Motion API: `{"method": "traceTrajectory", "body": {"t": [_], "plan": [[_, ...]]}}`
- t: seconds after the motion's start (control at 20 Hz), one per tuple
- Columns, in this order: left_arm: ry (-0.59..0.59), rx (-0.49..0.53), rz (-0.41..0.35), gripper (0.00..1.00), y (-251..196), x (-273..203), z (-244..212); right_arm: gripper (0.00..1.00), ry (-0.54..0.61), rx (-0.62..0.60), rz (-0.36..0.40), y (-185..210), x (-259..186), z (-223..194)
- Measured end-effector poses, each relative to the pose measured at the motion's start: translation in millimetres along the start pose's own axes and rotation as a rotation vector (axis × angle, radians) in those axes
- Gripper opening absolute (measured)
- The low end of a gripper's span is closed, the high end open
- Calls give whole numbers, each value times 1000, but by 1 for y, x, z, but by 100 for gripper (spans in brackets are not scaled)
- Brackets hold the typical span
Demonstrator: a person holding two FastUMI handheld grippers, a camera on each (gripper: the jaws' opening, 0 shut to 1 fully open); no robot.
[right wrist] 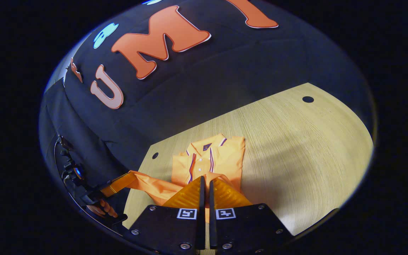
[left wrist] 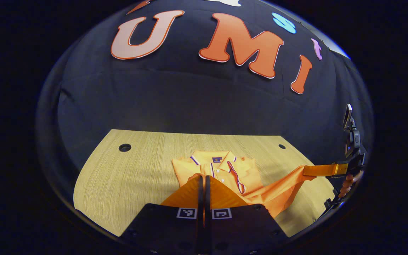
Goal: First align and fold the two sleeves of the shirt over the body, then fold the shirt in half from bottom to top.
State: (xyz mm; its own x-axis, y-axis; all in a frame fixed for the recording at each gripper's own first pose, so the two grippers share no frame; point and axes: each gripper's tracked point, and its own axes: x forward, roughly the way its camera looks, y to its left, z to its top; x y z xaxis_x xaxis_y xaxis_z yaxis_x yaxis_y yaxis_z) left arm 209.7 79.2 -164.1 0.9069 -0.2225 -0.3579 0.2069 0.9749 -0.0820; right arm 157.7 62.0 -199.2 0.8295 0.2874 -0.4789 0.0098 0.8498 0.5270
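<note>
— Left gripper (left wrist: 204, 179): how is it seen? 
— Its two fingers are pressed nearly together, and a fold of the orange shirt (left wrist: 221, 170) is pinched between them at the lower hem; cloth is seen on both sides of the tips.

— And the right gripper (right wrist: 205, 180)? 
— Its fingers are likewise drawn close on a raised edge of the shirt (right wrist: 211, 157). From the left gripper view it is found at the far right (left wrist: 326, 170), clamped on a stretched corner of the fabric, with a hand (left wrist: 347, 182) wrapped round its handle.

— Where is the shirt placed? 
— It is laid collar-up on the wooden table (left wrist: 129, 180), collar toward the booth wall, sleeves already folded over the body. The bottom part is lifted off the surface and held taut between both tools.

— What else is noted? 
— A round hole (left wrist: 124, 147) is cut into the tabletop near the far left corner, well apart from the shirt.
</note>
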Motion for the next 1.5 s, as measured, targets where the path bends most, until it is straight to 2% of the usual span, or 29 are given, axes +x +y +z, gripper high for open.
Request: {"method": "traceTrajectory", "body": {"t": [0.3, 0.7, 0.95, 1.25, 1.35, 1.4, 1.45, 1.5], "plan": [[16, -8, -6, 1, 30, 78, 36, 5, -18, -13, -59, -7, 58, 47], [81, -10, 18, 1, 67, 178, 42, 5, -6, -30, -158, -38, 137, 90], [139, 64, 59, 1, 80, 215, 27, 5, 46, -57, -247, -67, 177, 85], [193, 83, 106, 1, 94, 234, 8, 5, 92, -3, -281, -80, 194, 80], [197, 85, 128, 10, 97, 228, 11, 6, 118, 24, -319, -85, 188, 77], [191, 84, 133, 17, 96, 224, 15, 22, 112, 20, -316, -83, 186, 79], [180, 82, 143, 40, 97, 222, 20, 37, 98, 4, -308, -80, 185, 83], [174, 75, 144, 63, 95, 215, 22, 60, 85, -12, -299, -77, 183, 86]]}}
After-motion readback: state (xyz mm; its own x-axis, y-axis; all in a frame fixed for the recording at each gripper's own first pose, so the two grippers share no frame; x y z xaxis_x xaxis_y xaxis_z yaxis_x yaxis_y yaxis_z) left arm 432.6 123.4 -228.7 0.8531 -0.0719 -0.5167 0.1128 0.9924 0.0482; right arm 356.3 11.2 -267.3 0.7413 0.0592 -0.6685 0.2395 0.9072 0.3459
